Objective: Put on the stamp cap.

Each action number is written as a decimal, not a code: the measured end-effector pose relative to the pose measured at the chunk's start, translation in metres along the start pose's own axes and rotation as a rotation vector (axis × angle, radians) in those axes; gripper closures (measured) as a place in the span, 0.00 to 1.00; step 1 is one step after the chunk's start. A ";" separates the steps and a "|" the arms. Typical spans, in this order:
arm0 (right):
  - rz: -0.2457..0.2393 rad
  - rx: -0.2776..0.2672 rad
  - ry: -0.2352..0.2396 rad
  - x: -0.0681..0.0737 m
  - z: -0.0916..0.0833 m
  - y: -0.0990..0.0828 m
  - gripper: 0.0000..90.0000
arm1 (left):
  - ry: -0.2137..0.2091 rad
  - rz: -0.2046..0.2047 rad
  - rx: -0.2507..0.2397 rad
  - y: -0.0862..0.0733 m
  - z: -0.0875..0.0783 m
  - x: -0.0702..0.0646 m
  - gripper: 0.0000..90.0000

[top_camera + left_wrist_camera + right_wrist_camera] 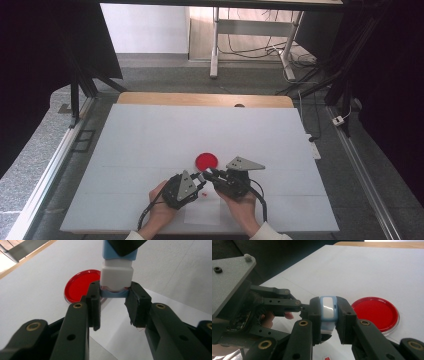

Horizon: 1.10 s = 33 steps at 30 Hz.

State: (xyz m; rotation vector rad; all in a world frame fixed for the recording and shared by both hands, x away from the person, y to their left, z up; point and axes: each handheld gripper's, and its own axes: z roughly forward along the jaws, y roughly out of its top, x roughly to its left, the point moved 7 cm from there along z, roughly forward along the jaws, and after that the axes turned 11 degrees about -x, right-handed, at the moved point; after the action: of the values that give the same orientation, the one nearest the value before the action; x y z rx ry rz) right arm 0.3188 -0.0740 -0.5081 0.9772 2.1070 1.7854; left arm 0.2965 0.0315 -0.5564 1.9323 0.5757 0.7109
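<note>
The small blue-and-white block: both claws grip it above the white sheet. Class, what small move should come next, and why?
Probably a gentle pull apart. The left claw clamps the blue end of the blue-and-white block; the right claw clamps the other end. The block hangs beside the red dish, so it looks ready to separate.

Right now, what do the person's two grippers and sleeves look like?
Both the left gripper and the right gripper are black linkage frames with brass-coloured pivot pins, each topped by a grey three-cornered plate. A black cable trails from each. White sleeve cuffs show at the wrists.
</note>
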 end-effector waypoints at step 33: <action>0.012 0.025 -0.006 -0.001 0.002 -0.007 0.84 | 0.006 0.021 0.011 -0.001 0.001 -0.003 0.73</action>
State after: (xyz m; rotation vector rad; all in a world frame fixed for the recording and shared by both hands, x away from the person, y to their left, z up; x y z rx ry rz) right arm 0.3184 -0.0734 -0.5158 1.0020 2.1293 1.7638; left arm 0.2953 0.0296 -0.5586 1.9497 0.5653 0.7284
